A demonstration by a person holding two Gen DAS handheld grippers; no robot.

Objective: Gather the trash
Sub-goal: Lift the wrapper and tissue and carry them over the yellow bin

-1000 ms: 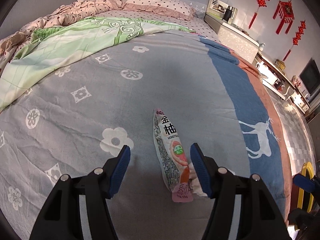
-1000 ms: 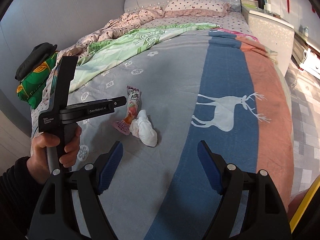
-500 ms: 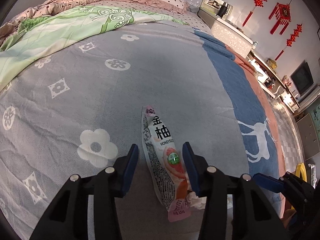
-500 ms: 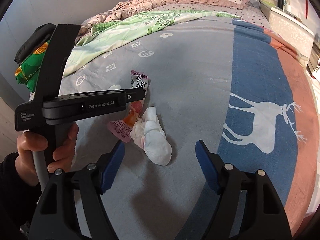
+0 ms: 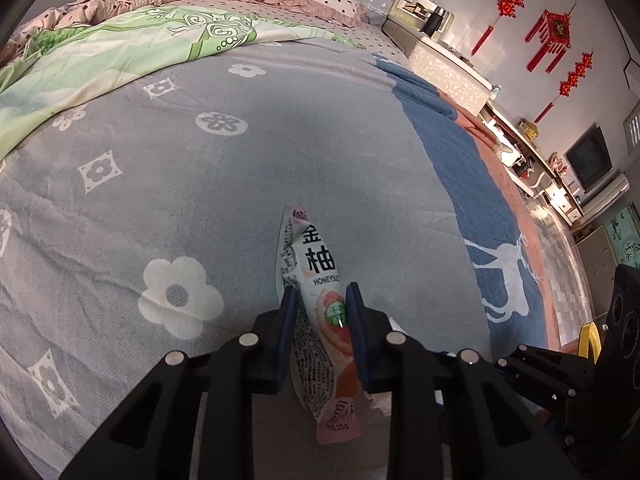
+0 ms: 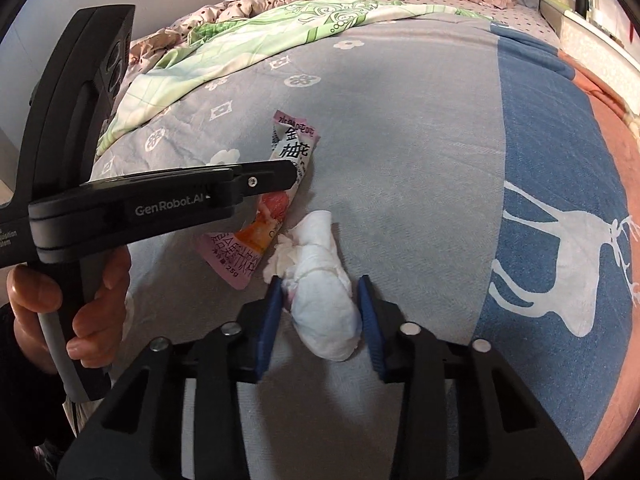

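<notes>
Left gripper (image 5: 322,300): jaws have just been closing, now pinched on the wrapper (image 5: 320,288) across its middle as it lies flat on the blanket (image 5: 200,200); the film is buckled between the pads, so I'd say the hold is good; lift straight up, slowly, so the slick film doesn't slide out. Tissue (image 6: 324,300) lies just right of the wrapper, touching its lower end. Right gripper (image 6: 320,296): jaws have just been closing and now straddle the tissue; left pad touching, right pad looks just short; squeeze a bit further before lifting, and keep the tips off the blanket so no cloth gets caught.
</notes>
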